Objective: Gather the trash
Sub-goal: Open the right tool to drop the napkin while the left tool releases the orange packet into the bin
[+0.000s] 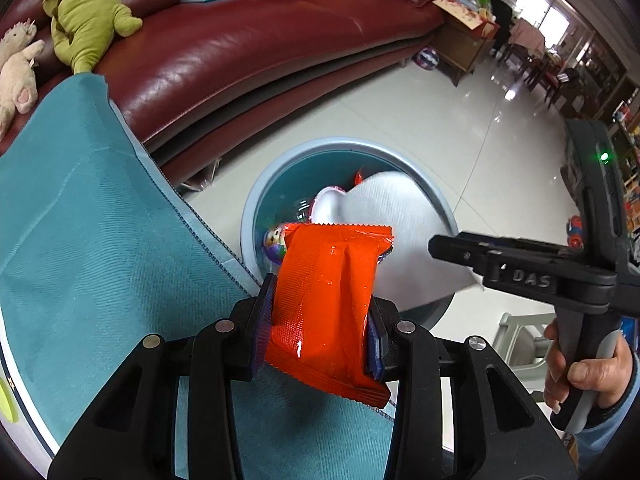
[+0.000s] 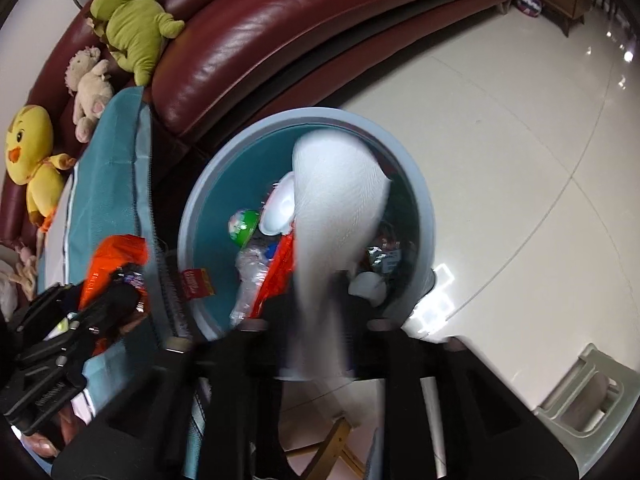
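Observation:
My left gripper is shut on an orange snack wrapper, held upright over the teal tablecloth's edge, just short of the round blue-grey trash bin on the floor. My right gripper is shut on a white paper towel that hangs over the bin's opening; the view is motion-blurred. The right gripper also shows in the left wrist view, with the towel at its tip. The bin holds a crushed plastic bottle, a green ball, a white cup and wrappers.
A teal-covered table stands left of the bin. A dark red leather sofa with plush toys lies behind. A grey plastic stool stands at the right. Glossy tiled floor stretches right.

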### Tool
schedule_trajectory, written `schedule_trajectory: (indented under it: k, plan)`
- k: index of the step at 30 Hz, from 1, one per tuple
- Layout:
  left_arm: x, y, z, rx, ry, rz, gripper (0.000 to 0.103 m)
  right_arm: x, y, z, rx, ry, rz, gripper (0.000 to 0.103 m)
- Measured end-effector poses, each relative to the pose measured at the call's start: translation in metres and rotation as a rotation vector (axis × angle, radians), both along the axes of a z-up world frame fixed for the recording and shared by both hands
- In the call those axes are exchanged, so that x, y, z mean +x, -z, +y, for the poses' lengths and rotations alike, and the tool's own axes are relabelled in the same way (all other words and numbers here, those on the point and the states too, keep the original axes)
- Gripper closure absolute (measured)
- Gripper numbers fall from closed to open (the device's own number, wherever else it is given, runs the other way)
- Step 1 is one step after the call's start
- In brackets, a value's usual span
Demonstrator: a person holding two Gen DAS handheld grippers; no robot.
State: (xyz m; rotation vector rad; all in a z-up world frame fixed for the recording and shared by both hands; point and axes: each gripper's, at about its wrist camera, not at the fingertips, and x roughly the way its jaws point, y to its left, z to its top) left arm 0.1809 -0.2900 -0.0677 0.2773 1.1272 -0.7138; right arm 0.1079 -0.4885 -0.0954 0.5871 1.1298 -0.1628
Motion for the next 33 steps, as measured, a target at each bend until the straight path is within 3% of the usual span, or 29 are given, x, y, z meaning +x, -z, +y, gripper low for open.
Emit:
schedule_trajectory:
  k: [3, 6, 9, 24, 30, 33]
  plan:
    - [-0.002, 0.002, -0.002, 0.005, 0.004, 0.002, 0.063, 0.000, -0.007, -0.005, -0.009, 0.013, -0.020, 0.051]
    - [-0.003, 0.003, -0.006, 0.007, 0.008, 0.006, 0.063, -0.004, -0.013, -0.013, -0.014, 0.043, -0.033, 0.036]
    - [-0.006, 0.004, -0.010, 0.011, 0.017, 0.006, 0.063, -0.010, -0.017, -0.019, -0.016, 0.062, -0.035, 0.031]
    - [-0.006, 0.015, -0.038, 0.018, 0.057, 0.020, 0.060, -0.021, -0.019, -0.041, -0.009, 0.124, -0.013, 0.029]
    - [-0.008, 0.017, -0.053, 0.034, 0.076, -0.005, 0.028, -0.019, -0.019, -0.043, -0.020, 0.132, -0.011, 0.029]
    - [-0.009, 0.020, -0.051, 0.043, 0.068, -0.016, 0.026, -0.019, -0.019, -0.043, -0.021, 0.134, -0.007, 0.029]
